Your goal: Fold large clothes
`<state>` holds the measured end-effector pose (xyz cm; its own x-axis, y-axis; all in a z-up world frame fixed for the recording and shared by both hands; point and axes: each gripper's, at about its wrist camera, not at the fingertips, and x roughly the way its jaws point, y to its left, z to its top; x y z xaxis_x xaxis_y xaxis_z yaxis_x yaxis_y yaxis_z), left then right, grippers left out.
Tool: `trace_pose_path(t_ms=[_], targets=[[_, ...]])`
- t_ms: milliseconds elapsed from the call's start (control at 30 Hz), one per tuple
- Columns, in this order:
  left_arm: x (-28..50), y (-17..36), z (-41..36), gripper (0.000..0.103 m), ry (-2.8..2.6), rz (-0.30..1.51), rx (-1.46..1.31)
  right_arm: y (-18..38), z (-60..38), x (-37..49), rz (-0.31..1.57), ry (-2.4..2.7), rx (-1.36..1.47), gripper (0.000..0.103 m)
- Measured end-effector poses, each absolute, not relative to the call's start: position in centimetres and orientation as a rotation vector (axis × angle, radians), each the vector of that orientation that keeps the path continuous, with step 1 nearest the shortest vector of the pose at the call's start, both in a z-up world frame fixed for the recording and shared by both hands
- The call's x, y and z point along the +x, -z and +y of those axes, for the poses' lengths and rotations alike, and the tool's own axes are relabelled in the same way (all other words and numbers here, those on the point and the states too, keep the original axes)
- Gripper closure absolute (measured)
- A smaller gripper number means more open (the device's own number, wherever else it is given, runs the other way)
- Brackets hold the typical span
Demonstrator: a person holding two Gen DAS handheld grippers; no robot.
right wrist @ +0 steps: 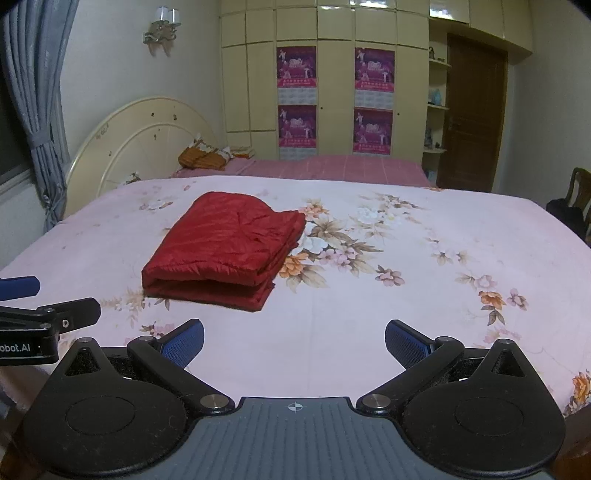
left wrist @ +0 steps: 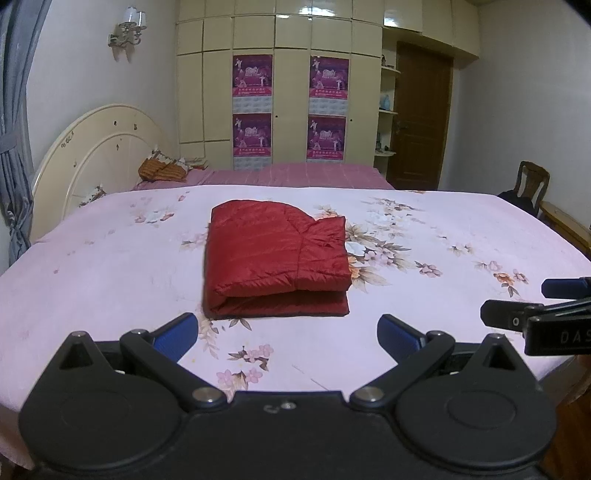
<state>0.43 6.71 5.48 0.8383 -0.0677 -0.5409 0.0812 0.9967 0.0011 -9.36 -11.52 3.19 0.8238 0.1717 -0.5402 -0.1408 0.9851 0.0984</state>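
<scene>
The red quilted jacket (left wrist: 275,260) lies folded into a thick, nearly square packet on the pink flowered bedsheet (left wrist: 110,280), about in the middle of the bed, a little toward the headboard side. Its shiny fabric shows stitched lines, and at the edge near you the rounded fold shows stacked layers. One far corner is rounded, the other has a step where a layer ends.

Your left gripper (left wrist: 286,334) has its blue-padded fingers spread wide with nothing between them, and it stays over the near edge of the bed, apart from the jacket. Your right gripper (right wrist: 294,341) is spread wide as well and empty, also at the near edge, with the jacket ahead of it and to its left.

In each wrist view only a part of the other gripper comes in from the side, cut off by the frame. You cannot read the print on the purple posters (right wrist: 297,98), and the small things on the corner shelves are too small to tell.

Beyond the bed you see a cream round headboard (left wrist: 99,155), a cream wardrobe (left wrist: 218,92), a brown door (right wrist: 474,110), a grey curtain (right wrist: 40,92), a wall lamp (left wrist: 129,27) and a wooden chair (left wrist: 532,181).
</scene>
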Motion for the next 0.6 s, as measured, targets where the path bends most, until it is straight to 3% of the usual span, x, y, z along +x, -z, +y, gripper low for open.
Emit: trace_pose_path(t_ms=[600], targets=[[0.90,-5.63,6.95,0.000,0.080,0.564,0.029,-3.28,-11.51,-9.14,0.576,-0.169,0.060,0.000]])
